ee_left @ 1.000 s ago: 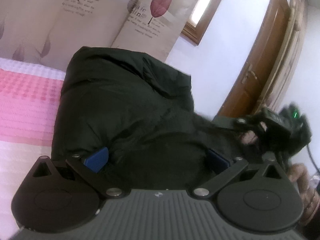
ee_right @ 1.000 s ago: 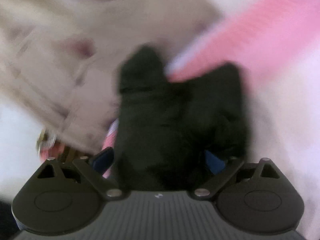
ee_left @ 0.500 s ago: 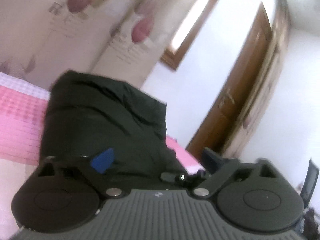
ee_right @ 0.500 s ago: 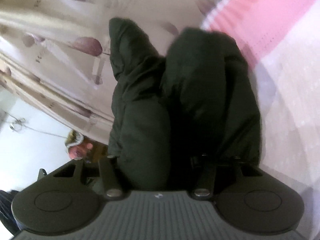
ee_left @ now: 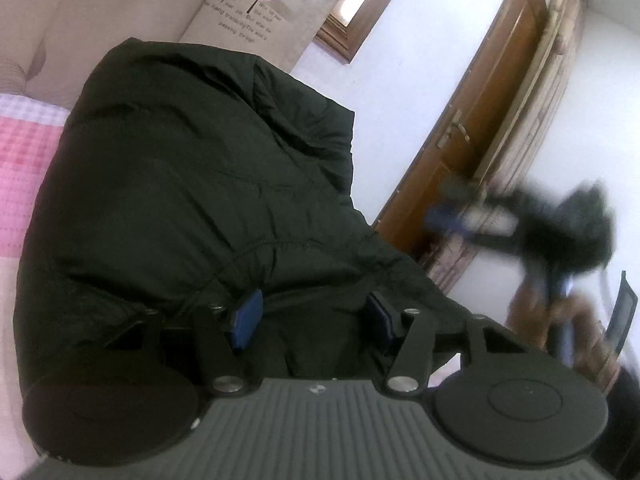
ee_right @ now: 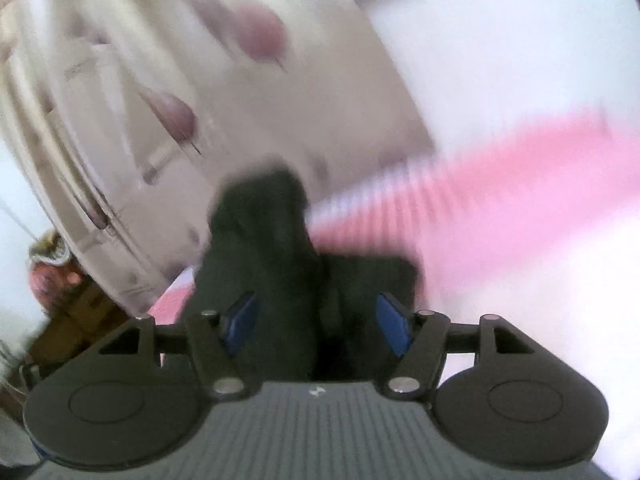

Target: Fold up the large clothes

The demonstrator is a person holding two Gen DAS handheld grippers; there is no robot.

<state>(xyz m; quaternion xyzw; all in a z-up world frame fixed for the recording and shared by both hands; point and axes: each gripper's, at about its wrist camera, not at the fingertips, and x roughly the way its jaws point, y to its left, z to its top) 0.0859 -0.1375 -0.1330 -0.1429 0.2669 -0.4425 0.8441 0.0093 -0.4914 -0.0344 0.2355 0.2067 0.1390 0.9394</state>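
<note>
Dark padded jacket (ee_left: 192, 184) heaped on a pink and white bed (ee_left: 20, 152), left claw (ee_left: 316, 316) closing with jacket fabric between its blue pads, right claw (ee_right: 316, 320) opening around a blurred jacket fold.

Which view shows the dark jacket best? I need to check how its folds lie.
The left wrist view: the dark jacket is sharp there, bulked on the pink bedspread, seams and creases visible. The right wrist view is motion-blurred and shows only a dark, shapeless mass.
</note>
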